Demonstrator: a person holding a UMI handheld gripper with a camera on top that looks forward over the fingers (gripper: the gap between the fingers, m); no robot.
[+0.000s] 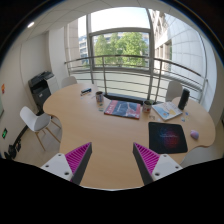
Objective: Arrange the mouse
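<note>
We see the round wooden counter (pixel 100 130) filling mid-frame, big windows (pixel 120 48) with a railing behind it at top. White chair (pixel 37 121) at left, black printer stand (pixel 41 90) upper left. On the counter: dark mouse mat (pixel 167 137) at right, colourful mat (pixel 123 109) centre, laptop (pixel 167 110) upper right, two cups (pixel 99 97) near the far edge. The mouse (pixel 195 134) sits far right, just beside the dark mat, small and hard to make out. Our tool (pixel 112 158) at bottom is wide open, magenta pads (pixel 78 157) empty, holding nothing, well apart from the mouse.
</note>
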